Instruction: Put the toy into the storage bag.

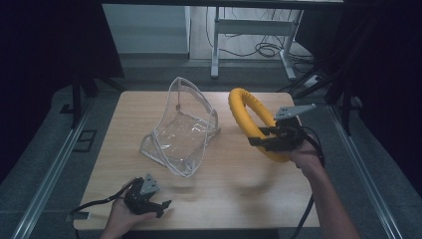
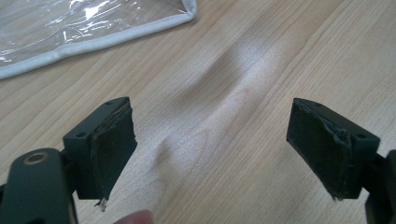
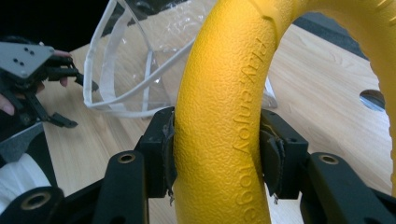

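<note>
A yellow textured ring (image 1: 249,117) stands lifted above the table's right side, with my right gripper (image 1: 271,139) shut on its lower part. In the right gripper view both pads press the yellow ring (image 3: 224,121) from either side, with my right gripper (image 3: 217,156) clamped around it. A clear plastic pouch with white trim (image 1: 181,130) lies open in the middle of the table. My left gripper (image 1: 161,206) rests open near the front left edge. In the left gripper view my left gripper (image 2: 212,149) has bare wood between its pads, and the clear pouch (image 2: 88,28) lies beyond.
The wooden table (image 1: 224,184) has free surface in front and to the right of the pouch. Behind it stand a white desk frame (image 1: 249,30) and loose cables (image 1: 268,50) on the floor. Dark curtains flank both sides.
</note>
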